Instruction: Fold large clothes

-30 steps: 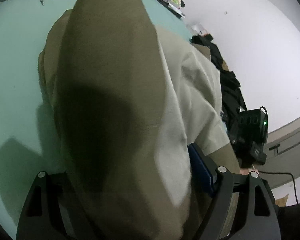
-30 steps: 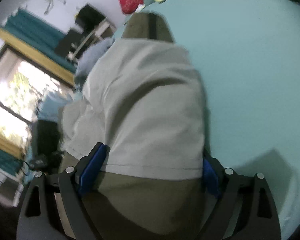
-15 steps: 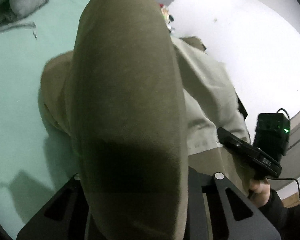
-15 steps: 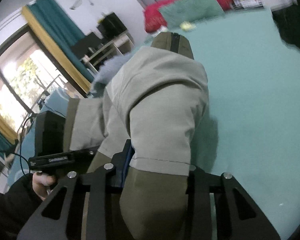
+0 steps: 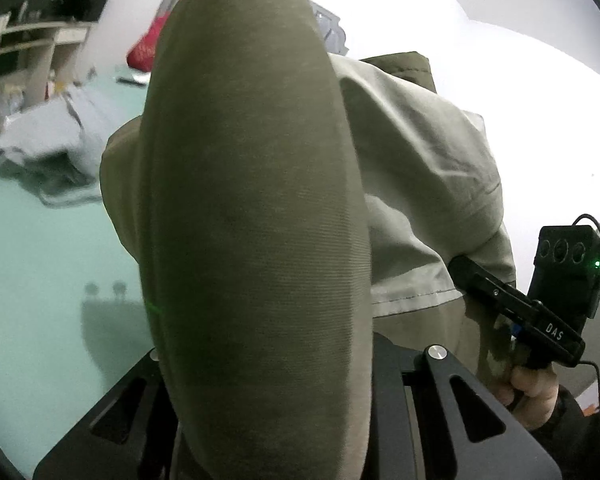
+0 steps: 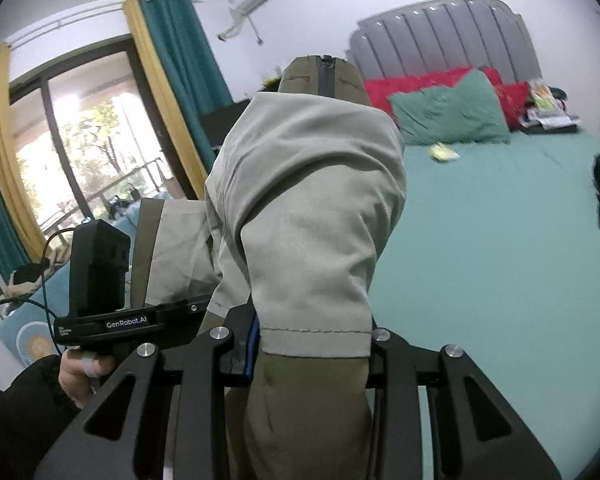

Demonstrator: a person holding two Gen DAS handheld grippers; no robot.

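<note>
Both grippers are clamping the olive jacket (image 6: 300, 208), left gripper (image 5: 268, 360) and right gripper (image 6: 312, 344) at 6 o'clock, above the bed (image 6: 500, 240). Risk: the bunched fabric is slipping out, dropping one side.

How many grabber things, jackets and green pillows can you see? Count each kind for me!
Hand-held grippers: 2 (left hand-held gripper, right hand-held gripper, both shut on the cloth)
Jacket: 1
Green pillow: 1
Total: 4
</note>
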